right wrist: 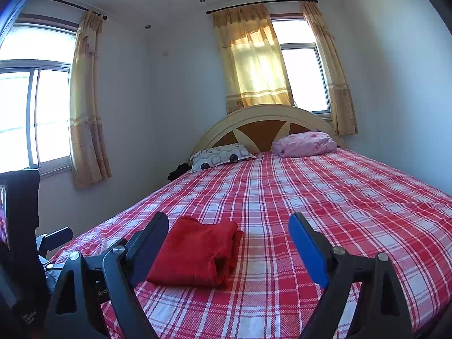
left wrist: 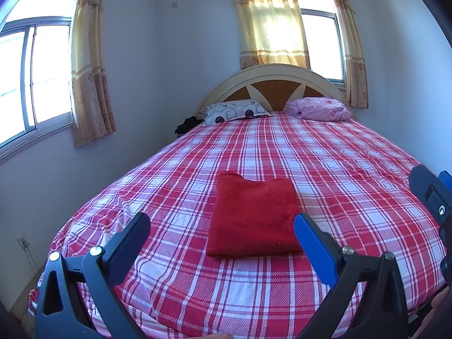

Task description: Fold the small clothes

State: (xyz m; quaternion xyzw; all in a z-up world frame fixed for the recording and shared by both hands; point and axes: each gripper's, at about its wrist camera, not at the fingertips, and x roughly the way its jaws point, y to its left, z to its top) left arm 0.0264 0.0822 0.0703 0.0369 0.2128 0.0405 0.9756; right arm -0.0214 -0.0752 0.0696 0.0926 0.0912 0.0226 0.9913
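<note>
Red fleece garment (left wrist: 252,217) lies folded square on the plaid bedsheet (left wrist: 339,169); left gripper (left wrist: 222,223) and right gripper (right wrist: 228,224) hover wide, empty. Folding looks finished; next, set it aside.

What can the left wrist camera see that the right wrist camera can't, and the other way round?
Only the left view shows a wall socket low beside the bed, and the red cloth from above as a flat rectangle. Only the right view shows the cloth's stacked folded layers at its right edge, the whole curtain rod, and a dark device with a screen at left. Both show the plaid bed, a patterned pillow, a pink bundle, and open, empty tongs: left tongs, right tongs.
</note>
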